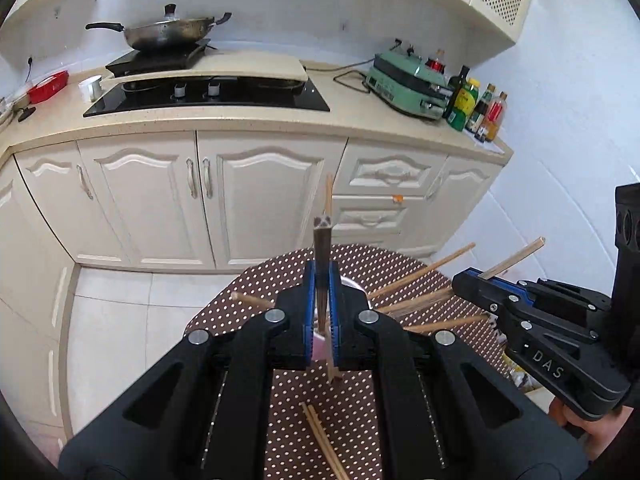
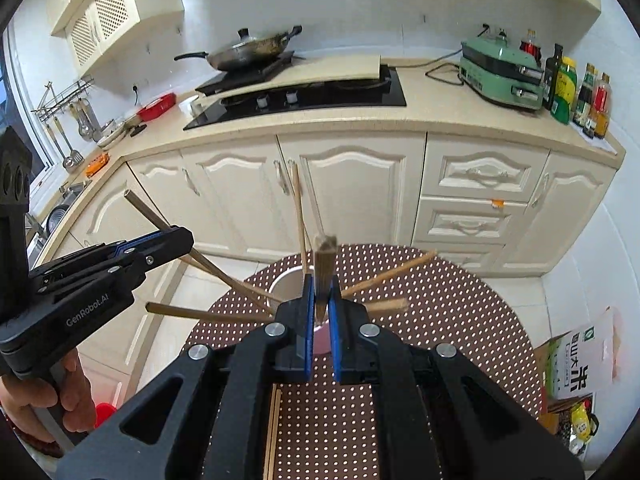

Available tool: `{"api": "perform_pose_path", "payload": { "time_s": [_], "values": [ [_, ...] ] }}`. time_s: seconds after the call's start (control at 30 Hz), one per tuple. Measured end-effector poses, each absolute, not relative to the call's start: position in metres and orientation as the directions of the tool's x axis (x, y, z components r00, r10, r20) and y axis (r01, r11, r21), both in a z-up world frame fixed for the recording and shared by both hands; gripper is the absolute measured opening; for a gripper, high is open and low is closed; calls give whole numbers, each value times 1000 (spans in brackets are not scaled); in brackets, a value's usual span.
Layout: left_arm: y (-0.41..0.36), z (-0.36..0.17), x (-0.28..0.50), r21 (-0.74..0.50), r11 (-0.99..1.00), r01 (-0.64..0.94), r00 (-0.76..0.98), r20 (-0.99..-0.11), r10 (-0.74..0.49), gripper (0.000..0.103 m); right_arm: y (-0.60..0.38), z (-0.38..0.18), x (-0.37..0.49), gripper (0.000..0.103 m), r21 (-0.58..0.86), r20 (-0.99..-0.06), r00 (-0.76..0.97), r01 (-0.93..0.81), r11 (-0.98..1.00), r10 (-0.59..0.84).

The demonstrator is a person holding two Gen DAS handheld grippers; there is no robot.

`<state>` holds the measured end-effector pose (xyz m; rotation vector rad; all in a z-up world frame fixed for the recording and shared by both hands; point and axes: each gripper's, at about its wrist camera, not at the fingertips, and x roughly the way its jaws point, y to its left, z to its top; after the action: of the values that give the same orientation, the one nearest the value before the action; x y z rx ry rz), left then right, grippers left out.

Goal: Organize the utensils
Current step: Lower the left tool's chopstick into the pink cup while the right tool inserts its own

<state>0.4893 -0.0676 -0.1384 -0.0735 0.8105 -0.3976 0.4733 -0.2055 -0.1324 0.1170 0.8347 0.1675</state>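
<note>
My left gripper (image 1: 322,276) is shut on a pair of chopsticks (image 1: 321,248) that stands upright just above a pink-and-white cup (image 1: 353,282). Several wooden chopsticks (image 1: 424,274) fan out of that cup. My right gripper (image 2: 322,286) is shut on another upright pair of chopsticks (image 2: 325,256) over the same cup (image 2: 289,280). Each gripper shows in the other's view: the right gripper (image 1: 468,280) beside the cup with a chopstick (image 1: 516,258) sticking out, the left gripper (image 2: 176,240) with its chopstick (image 2: 144,210). More loose chopsticks (image 1: 320,436) (image 2: 274,432) lie on the table.
The round table (image 2: 440,320) has a brown dotted cloth. Behind it runs a cream counter (image 1: 248,120) with a hob, a wok (image 1: 168,32), a green appliance (image 2: 500,72) and bottles (image 2: 576,92). A cardboard box with a rice bag (image 2: 576,368) sits on the floor.
</note>
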Motion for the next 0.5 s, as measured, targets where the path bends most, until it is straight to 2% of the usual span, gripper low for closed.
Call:
{"api": "perform_pose_path", "payload": {
  "time_s": [0.5],
  "values": [
    [-69, -156, 492, -247, 921, 301, 536, -755, -377, 8, -210, -141, 479, 8, 237, -743, 629, -69, 969, 227]
  ]
}}
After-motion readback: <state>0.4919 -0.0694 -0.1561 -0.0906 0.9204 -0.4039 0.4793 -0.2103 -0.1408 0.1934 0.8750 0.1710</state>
